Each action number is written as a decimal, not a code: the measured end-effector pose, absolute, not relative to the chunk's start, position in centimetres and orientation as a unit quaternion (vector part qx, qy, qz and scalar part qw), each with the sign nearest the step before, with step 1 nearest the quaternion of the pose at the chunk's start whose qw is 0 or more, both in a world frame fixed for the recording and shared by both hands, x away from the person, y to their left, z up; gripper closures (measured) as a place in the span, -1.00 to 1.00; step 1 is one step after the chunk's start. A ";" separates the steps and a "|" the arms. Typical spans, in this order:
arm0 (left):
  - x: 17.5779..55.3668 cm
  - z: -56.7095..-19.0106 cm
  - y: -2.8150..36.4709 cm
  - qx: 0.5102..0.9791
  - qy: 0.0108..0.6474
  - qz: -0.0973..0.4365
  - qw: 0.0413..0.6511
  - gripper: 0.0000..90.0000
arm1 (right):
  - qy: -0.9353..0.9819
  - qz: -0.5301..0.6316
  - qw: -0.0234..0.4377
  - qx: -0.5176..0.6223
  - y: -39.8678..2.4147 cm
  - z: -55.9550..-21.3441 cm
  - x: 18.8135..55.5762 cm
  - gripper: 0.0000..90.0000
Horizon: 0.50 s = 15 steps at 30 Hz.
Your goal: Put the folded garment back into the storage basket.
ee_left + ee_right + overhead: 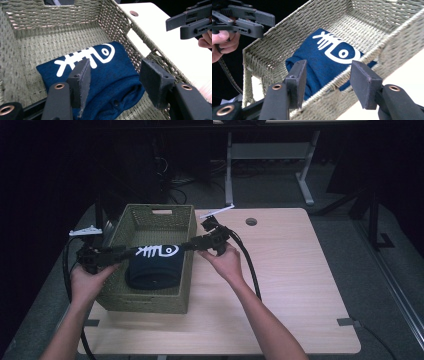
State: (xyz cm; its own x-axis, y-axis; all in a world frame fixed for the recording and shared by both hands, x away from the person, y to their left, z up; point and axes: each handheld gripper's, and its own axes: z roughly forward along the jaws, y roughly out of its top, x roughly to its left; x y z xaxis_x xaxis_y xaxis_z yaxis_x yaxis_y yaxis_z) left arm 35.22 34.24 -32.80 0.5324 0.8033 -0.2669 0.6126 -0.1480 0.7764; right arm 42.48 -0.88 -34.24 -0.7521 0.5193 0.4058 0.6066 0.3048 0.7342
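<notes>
So going from the left: the person's left hand is gripping the left gripper just off the basket's left wall, and it's pointing in over the rim toward the middle. In the left gripper view its fingers are sitting apart with nothing between them, hanging over the folded cloth.

The woven basket is sitting on the left part of the light wood desk, kind of olive-green, with a handle cutout in the far wall. Inside it, a folded navy cloth with a white fish-skeleton print is lying flat on the basket floor, toward the near end. You're getting a better look at it in the left gripper view, where the print is facing up and the folded edge is bunching a bit near the right wall.

On the right side, the right hand is holding the right gripper, which is reaching over the basket's right rim from the desk side. In the right gripper view its fingers are also spread wide, empty, hovering above the rim with the cloth showing below between them. A black cable is trailing from that gripper back across the desk. There's a round grommet hole in the desk further back.
</notes>
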 end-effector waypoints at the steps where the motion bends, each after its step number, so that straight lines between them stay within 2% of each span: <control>1: 35.2 -32.8 34.1 0.750 0.471 0.106 0.452 -0.08 | -0.806 -0.476 0.045 -0.349 -1.1 -34.2 42.5 0.01; 15: 34.9 -32.8 32.6 0.748 0.470 0.109 0.456 -0.17 | -0.800 -0.483 0.044 -0.353 -3.9 -34.1 42.6 -0.17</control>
State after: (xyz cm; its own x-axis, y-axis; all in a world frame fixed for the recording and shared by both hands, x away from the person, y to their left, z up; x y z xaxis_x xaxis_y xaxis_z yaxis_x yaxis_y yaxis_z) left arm 34.94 32.59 -32.78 0.5350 0.8020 -0.2658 0.6038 -0.1429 0.7842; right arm 42.64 -3.89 -34.11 -0.7469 0.5227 0.4110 0.6070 0.2835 0.7424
